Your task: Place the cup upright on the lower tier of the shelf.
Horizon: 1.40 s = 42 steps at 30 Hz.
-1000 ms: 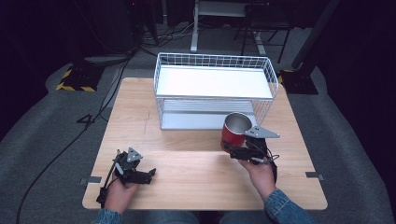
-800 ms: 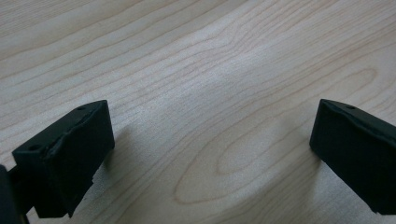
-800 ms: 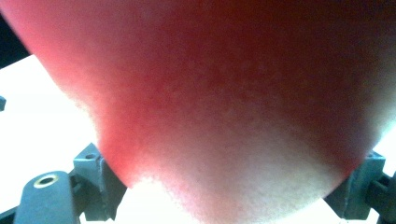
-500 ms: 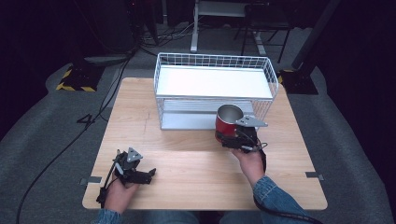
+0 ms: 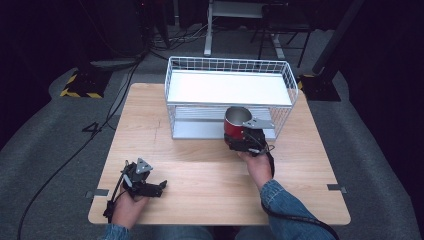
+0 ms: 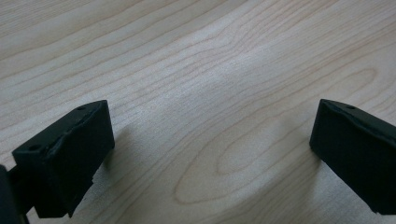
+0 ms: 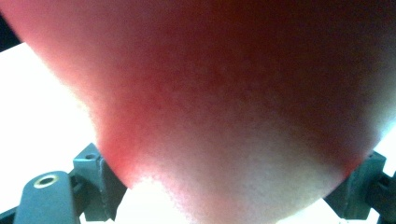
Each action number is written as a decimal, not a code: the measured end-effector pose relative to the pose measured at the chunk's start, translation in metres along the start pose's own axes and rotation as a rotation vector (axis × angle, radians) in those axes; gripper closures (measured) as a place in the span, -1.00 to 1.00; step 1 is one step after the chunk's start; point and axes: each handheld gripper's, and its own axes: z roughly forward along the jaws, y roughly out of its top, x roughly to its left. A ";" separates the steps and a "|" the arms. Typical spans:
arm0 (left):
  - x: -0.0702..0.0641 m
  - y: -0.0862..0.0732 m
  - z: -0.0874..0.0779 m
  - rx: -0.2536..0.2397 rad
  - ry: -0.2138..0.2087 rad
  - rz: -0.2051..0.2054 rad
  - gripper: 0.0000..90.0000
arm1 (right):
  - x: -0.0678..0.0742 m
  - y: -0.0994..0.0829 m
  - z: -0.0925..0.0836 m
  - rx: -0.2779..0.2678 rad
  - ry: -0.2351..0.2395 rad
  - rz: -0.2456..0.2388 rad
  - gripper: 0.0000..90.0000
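Right claw (image 5: 239, 135) pinches red cup (image 5: 236, 124) w/ forearm stretched far toward basket (image 5: 227, 90); left claw (image 5: 159, 187) spread, low on near-left worktop (image 5: 200, 165).

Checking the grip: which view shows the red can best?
The high view: the whole red can stands upright in the right gripper, before the wire basket. The right gripper view shows a red blur.

The worktop (image 5: 200, 175) is pale wood with wavy brown grain, its looping rings plain in the left gripper view. On it stands a white wire basket (image 5: 230, 67) with a white shelf and a grey ribbed floor. The cup (image 5: 236, 125) is red outside, silvery grey inside (a blurred red glow in the right gripper view). Both grippers are black, their top plates grey. One sleeve (image 5: 280, 200) is blue denim. The floor (image 5: 45, 150) is grey, and a yellow-and-black striped block (image 5: 80, 85) sits on it
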 end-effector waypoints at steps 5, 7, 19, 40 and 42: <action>0.000 0.000 0.000 -0.003 0.004 0.001 -1.00 | 0.001 0.006 0.011 -0.008 -0.011 -0.004 -0.64; 0.000 0.000 0.000 -0.003 0.002 0.002 -0.99 | 0.001 0.007 0.018 -0.009 -0.020 -0.009 -0.64; 0.000 0.001 0.001 0.002 0.003 0.001 -0.99 | -0.005 0.011 0.050 -0.044 -0.063 0.023 -0.64; 0.001 0.004 0.003 0.001 -0.001 0.005 -0.99 | -0.010 0.005 0.086 -0.057 -0.106 0.048 -0.64; 0.001 0.004 0.003 0.001 0.000 0.005 -0.99 | -0.011 0.005 0.087 -0.061 -0.103 0.052 -0.65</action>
